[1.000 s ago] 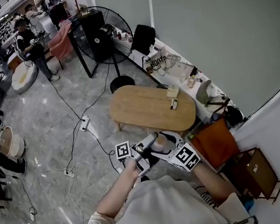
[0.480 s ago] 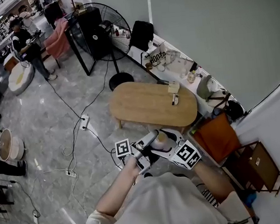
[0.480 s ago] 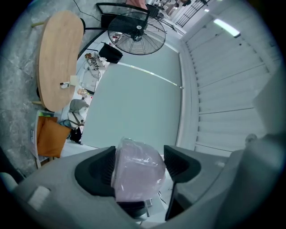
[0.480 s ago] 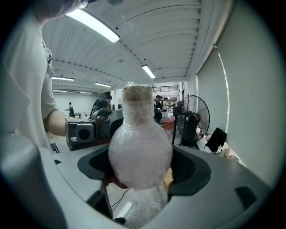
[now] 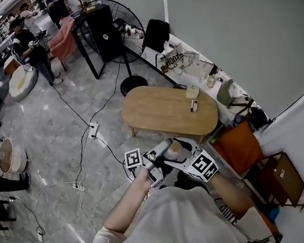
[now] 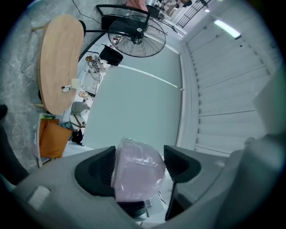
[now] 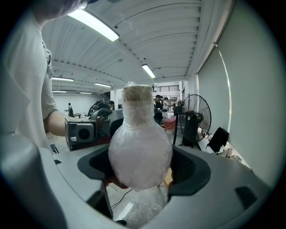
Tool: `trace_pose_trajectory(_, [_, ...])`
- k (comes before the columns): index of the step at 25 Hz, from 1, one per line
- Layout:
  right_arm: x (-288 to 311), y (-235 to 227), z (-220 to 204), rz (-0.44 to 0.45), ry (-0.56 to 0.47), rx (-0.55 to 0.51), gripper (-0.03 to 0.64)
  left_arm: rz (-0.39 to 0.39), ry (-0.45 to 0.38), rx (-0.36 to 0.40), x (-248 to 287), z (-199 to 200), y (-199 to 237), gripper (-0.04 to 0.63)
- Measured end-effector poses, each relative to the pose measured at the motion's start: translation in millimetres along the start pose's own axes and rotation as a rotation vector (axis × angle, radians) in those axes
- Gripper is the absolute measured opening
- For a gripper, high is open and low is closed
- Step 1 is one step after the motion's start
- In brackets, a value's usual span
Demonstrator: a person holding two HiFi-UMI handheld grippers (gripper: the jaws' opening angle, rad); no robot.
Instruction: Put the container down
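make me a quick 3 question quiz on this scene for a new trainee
1. True or false: the container rests on the oval wooden table.
2. Which holds the container? A) the left gripper alone B) the right gripper alone C) both
3. Fill in: the container is wrapped in clear ____.

Key: 1 false, it is held in the air, short of the table. 2 C, each gripper view shows it between that gripper's jaws. 3 plastic.
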State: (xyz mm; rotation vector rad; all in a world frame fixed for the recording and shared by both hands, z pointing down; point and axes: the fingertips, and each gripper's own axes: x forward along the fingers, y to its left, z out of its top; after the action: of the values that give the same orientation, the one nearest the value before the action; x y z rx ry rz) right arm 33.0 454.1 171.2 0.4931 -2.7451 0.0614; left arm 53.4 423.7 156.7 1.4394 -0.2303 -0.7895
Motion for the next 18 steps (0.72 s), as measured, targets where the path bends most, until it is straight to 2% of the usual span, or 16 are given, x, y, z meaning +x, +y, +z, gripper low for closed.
trace_pose_trajectory(9, [27.5,-38.3,-2.2,0.037,-0.006,0.006,0.387,0.003,-0.048,-0.003,16.0,44.4,8.8,0.341])
trace_pose_trajectory(13, [42.6,-68.6,-1.9,0.068,-0.003,0.011,0.387,0.009,-0.083,-0.003,31.9,75.1,15.4,0.341])
trace_pose_trajectory(18, [54.6,-116.7,6.5,0.09,-0.053,0.008,0.387,0.012,-0.103,0.028,64.9,113.1,18.5,0.341])
